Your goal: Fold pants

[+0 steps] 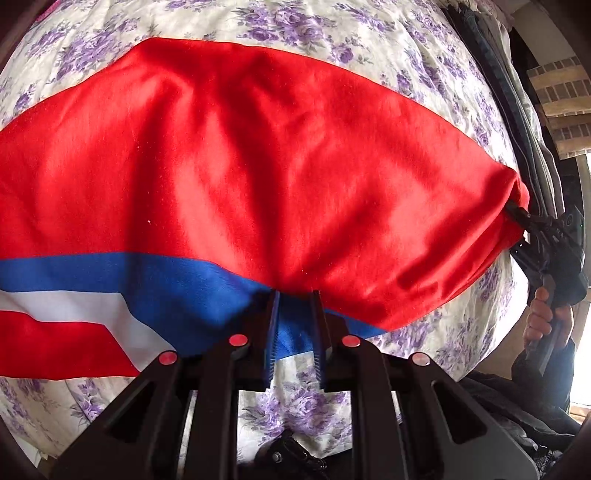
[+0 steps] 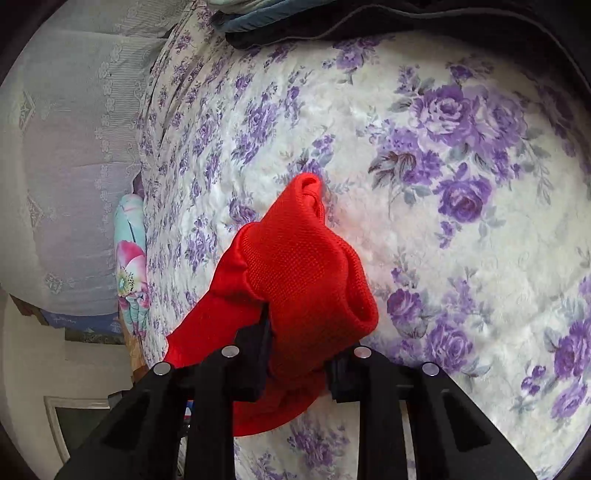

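The red pants [image 1: 258, 166], with blue and white stripes at the lower left, are spread across the floral bedspread [image 1: 332, 40]. My left gripper [image 1: 295, 295] is shut on the near edge of the pants where the blue stripe meets the red. My right gripper [image 1: 517, 218] holds the far right end of the pants. In the right wrist view, the right gripper [image 2: 295, 314] is shut on a bunched red end of the pants [image 2: 303, 266], which sticks up over the bedspread [image 2: 461, 258].
Dark clothes [image 2: 332, 26] lie folded at the far edge of the bed. A pale lace curtain [image 2: 66, 147] hangs on the left beyond the bed's side. A floral pillow [image 2: 129, 266] lies at that edge. A person's hand [image 1: 546, 317] holds the right gripper's handle.
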A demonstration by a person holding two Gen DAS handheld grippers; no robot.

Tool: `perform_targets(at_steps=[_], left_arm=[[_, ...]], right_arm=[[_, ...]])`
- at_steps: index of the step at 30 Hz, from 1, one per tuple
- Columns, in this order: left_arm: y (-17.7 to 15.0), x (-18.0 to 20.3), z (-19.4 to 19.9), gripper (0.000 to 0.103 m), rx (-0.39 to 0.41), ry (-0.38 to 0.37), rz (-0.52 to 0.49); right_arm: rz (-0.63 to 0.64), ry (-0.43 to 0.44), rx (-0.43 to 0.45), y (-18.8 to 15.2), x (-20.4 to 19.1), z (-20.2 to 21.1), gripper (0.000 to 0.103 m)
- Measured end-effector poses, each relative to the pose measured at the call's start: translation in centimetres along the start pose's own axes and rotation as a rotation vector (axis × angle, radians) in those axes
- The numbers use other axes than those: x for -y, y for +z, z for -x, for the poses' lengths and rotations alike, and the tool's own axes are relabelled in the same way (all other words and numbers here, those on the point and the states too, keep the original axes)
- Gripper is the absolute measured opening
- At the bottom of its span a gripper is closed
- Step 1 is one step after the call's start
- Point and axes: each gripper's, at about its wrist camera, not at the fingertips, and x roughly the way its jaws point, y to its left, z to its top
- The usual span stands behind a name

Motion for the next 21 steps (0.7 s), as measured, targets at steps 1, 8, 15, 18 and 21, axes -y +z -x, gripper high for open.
perform_targets(at_steps=[1, 8, 15, 18, 21], left_arm=[[0.1, 0.2, 0.1, 0.015, 0.0, 0.012, -0.003], [1.8, 3.8, 4.3, 0.013, 0.117, -0.072, -0.06], [6.1, 12.5, 3.1, 0.013, 0.129, -0.193, -0.168], [6.5, 15.2, 0.1, 0.009, 0.088, -0.223, -0.181], [6.7, 17.0, -3.2, 0.008, 0.042, -0.208, -0.197]], right_arm=[[0.01, -0.015, 0.009, -0.1, -0.3, 0.3, 0.021], [0.167, -0.157, 0.008, -0.4, -2.8, 1.7, 0.022], [0.192, -0.194, -0.014, -0.6, -3.0, 1.9, 0.022], [0.206, -0.206, -0.024, -0.5, -3.0, 1.9, 0.022], [0.212, -0.22, -0.03, -0.5, -3.2, 1.8, 0.022]])
